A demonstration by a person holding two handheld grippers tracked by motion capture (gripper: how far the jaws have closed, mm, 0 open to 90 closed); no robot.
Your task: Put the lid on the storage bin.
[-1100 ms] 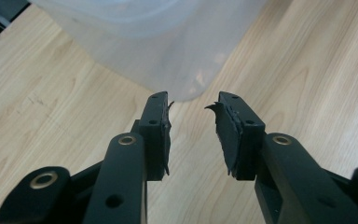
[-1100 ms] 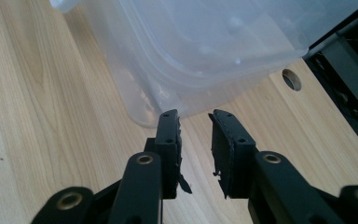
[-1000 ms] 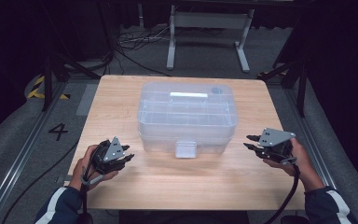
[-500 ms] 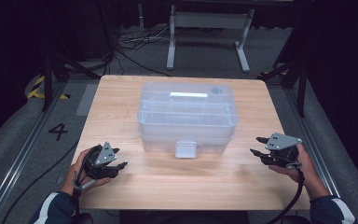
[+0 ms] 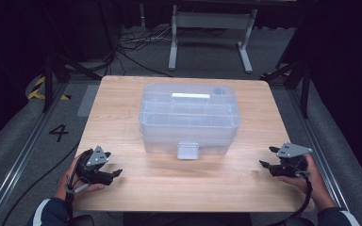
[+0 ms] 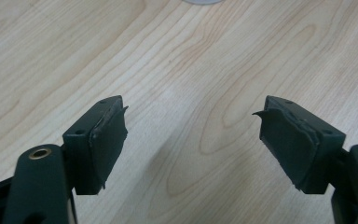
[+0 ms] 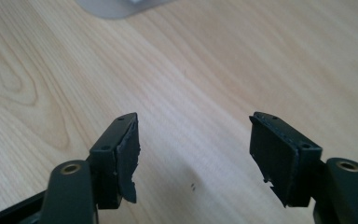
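Observation:
A clear plastic storage box [image 5: 190,115] with a lid, a white handle and a front latch [image 5: 187,150] stands in the middle of the wooden table [image 5: 136,183]. My left gripper [image 5: 114,173] rests near the front left corner, open, with nothing between its jaws [image 6: 191,126]. My right gripper [image 5: 265,165] sits near the front right edge, also open and empty [image 7: 193,140]. Both point inward toward the box and stay apart from it. The box edge [image 7: 116,7] shows at the top of the right gripper view.
Dark floor surrounds the table, with a floor mark "4" [image 5: 59,133] at the left. A metal stand [image 5: 210,21] and cables [image 5: 132,47] lie beyond the far edge. Bare wood runs along the front of the table between the grippers.
Both hands have drawn back toward the front edge and outward, away from the box. The jaws stay open.

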